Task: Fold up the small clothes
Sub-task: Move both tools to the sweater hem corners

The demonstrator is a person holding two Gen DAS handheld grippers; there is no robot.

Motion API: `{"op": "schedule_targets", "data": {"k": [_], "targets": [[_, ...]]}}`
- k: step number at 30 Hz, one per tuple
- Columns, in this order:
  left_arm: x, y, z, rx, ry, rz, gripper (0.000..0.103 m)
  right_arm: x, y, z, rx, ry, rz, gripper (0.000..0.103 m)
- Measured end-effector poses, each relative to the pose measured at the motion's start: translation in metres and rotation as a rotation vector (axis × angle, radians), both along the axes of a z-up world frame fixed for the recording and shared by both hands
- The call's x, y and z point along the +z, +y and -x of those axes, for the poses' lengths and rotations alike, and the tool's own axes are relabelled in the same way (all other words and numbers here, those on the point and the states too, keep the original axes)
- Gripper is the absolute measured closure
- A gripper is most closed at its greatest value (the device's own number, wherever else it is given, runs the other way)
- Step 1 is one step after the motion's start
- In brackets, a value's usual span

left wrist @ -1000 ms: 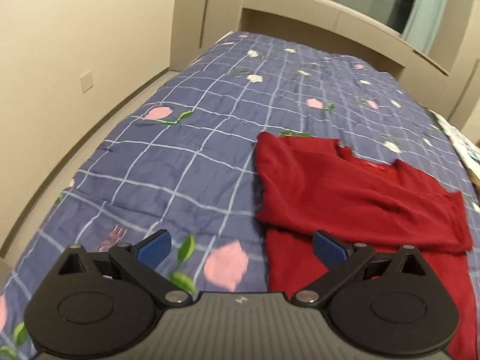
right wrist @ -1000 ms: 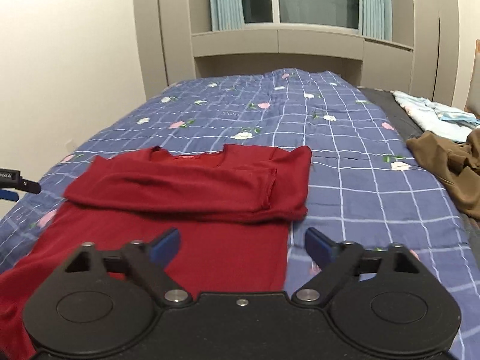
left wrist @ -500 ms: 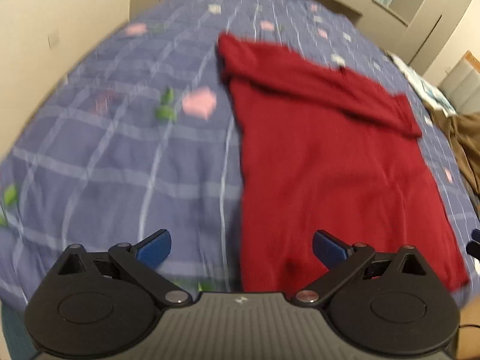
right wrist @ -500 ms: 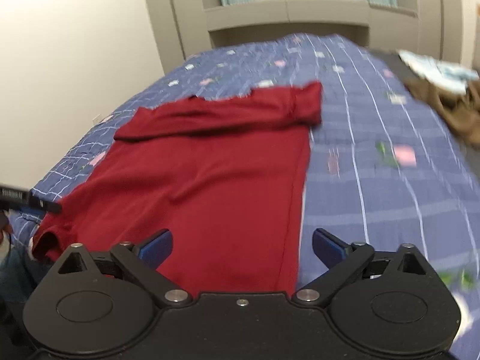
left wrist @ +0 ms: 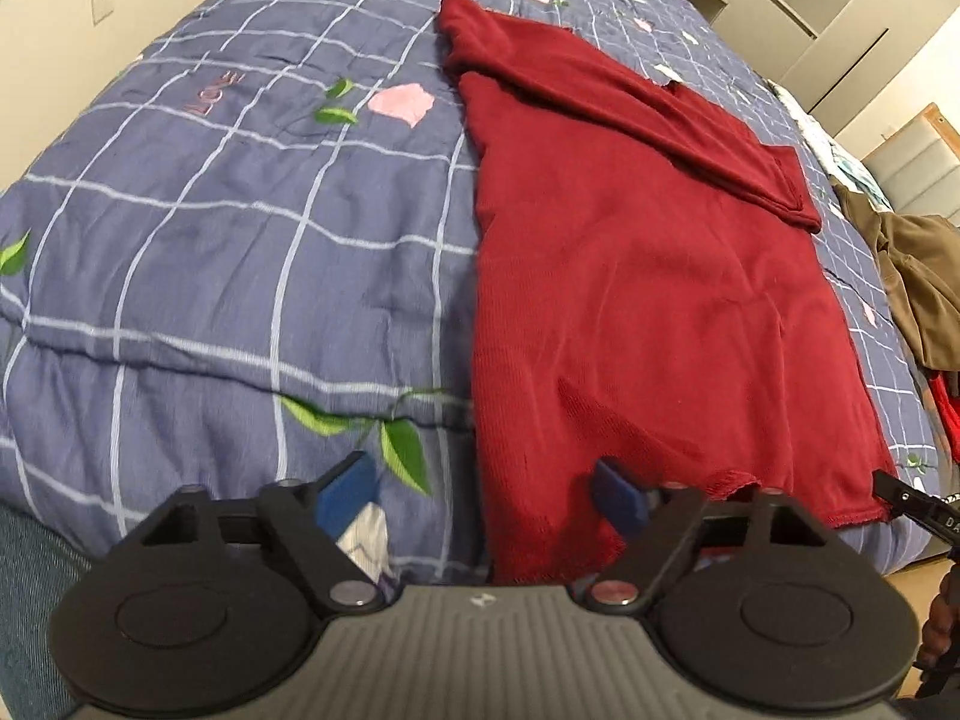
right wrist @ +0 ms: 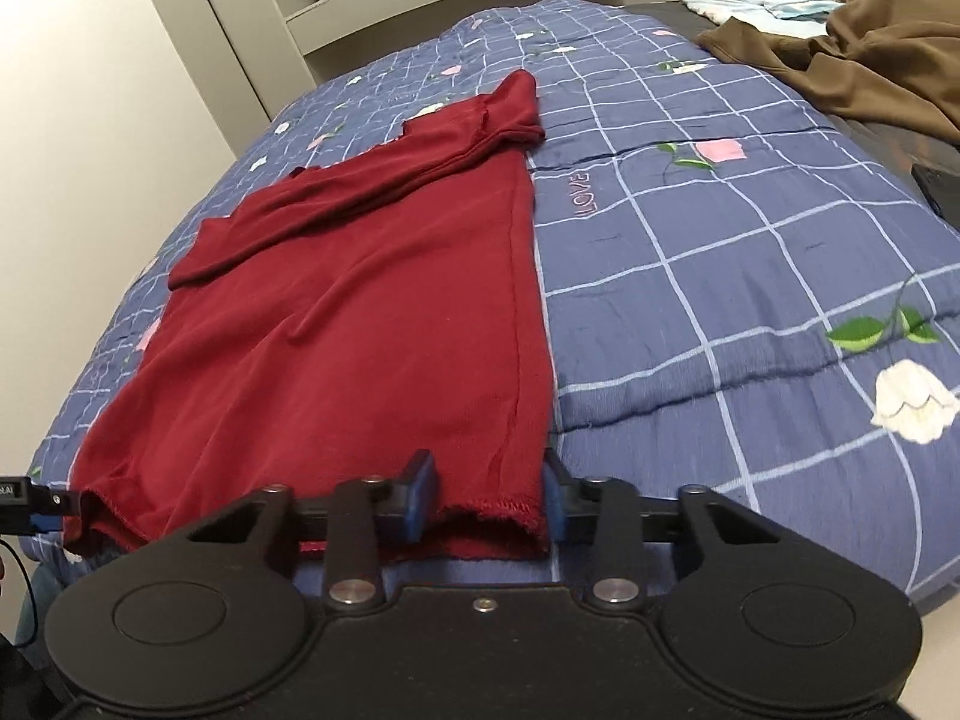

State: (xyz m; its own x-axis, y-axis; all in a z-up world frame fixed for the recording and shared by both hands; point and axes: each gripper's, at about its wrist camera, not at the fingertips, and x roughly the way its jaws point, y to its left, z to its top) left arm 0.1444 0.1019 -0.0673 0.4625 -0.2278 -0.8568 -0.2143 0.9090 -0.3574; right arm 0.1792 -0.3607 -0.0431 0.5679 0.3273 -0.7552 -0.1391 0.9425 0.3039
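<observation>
The red top (left wrist: 648,276) lies flat on the bed (left wrist: 240,228), on a blue checked quilt. Both sleeves are folded across the chest at the far end. The hem lies at the near edge of the bed, at 6 o'clock in both wrist views.

Left gripper (left wrist: 483,495): the jaws have just been closing and stand apart. They straddle the hem corner on that side. One blue pad (left wrist: 348,489) is over the quilt at 7 o'clock of the corner. The other pad (left wrist: 618,495) is over red cloth. No pad is seen pressing the fabric.

Right gripper (right wrist: 485,495): the jaws have just been closing and stand narrow. The opposite hem corner sits between the pads, with the stitched edge bunched between them. The pads (right wrist: 420,492) meet the cloth on both sides, so the gripper is clamped on the top.

In the right view, the left gripper's tip shows at 9 o'clock, at the far hem corner. In the left view, the right gripper's tip shows at 3 o'clock.

A brown garment (right wrist: 840,60) lies well apart from the top, at 1 o'clock in the right view. A pale blue cloth (right wrist: 750,3) lies beyond it.
</observation>
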Motion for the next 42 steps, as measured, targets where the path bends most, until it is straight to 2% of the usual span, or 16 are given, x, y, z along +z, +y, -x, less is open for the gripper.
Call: {"op": "schedule_targets", "data": {"k": [1, 3, 6, 7, 13, 22, 24, 25, 26, 27, 28, 29, 30, 33, 36, 42], "targets": [[0.0, 0.0, 0.0, -0.005, 0.005, 0.001, 0.033, 0.0, -0.001, 0.001, -0.003, -0.004, -0.004, 0.085], [0.0, 0.0, -0.002, -0.016, 0.024, -0.026, 0.053, 0.001, -0.005, 0.003, -0.009, -0.01, -0.014, 0.093], [0.006, 0.003, -0.005, -0.055, 0.038, -0.01, 0.097, 0.006, -0.011, 0.001, -0.012, -0.019, -0.016, 0.095], [0.008, 0.004, -0.005, -0.066, 0.042, 0.016, 0.099, 0.009, -0.012, 0.002, -0.011, -0.028, -0.009, 0.096], [0.022, -0.009, 0.003, -0.14, 0.022, -0.062, 0.099, 0.025, -0.024, 0.007, 0.008, -0.068, 0.03, 0.096], [0.011, -0.017, 0.013, -0.143, 0.026, -0.109, 0.099, 0.002, -0.027, 0.013, 0.011, -0.035, 0.062, 0.097], [0.013, -0.019, 0.014, -0.154, 0.012, -0.124, 0.096, 0.003, -0.024, 0.014, 0.031, -0.048, 0.081, 0.093], [0.014, -0.021, 0.015, -0.162, 0.011, -0.134, 0.091, 0.004, -0.022, 0.015, 0.045, -0.06, 0.099, 0.084], [0.016, -0.022, 0.016, -0.162, 0.01, -0.148, 0.076, 0.006, -0.02, 0.016, 0.058, -0.076, 0.119, 0.081], [0.017, -0.023, 0.017, -0.168, 0.01, -0.154, 0.063, 0.009, -0.017, 0.02, 0.078, -0.101, 0.14, 0.068], [0.019, -0.024, 0.018, -0.182, 0.009, -0.148, 0.032, 0.012, -0.016, 0.023, 0.102, -0.132, 0.154, 0.053], [0.022, -0.024, 0.02, -0.191, -0.007, -0.135, 0.014, 0.015, -0.014, 0.027, 0.124, -0.16, 0.161, 0.046], [0.025, -0.024, 0.023, -0.195, -0.036, -0.125, 0.012, 0.019, -0.013, 0.031, 0.152, -0.195, 0.167, 0.037], [0.034, -0.029, 0.031, -0.245, -0.094, -0.166, 0.01, 0.023, -0.004, 0.039, 0.249, -0.256, 0.212, 0.028], [0.038, -0.039, 0.041, -0.298, -0.15, -0.309, 0.006, 0.023, 0.008, 0.046, 0.358, -0.289, 0.279, 0.025], [0.03, -0.079, 0.062, -0.543, -0.223, -0.632, 0.002, 0.013, 0.029, 0.056, 0.524, -0.337, 0.434, 0.026]]}}
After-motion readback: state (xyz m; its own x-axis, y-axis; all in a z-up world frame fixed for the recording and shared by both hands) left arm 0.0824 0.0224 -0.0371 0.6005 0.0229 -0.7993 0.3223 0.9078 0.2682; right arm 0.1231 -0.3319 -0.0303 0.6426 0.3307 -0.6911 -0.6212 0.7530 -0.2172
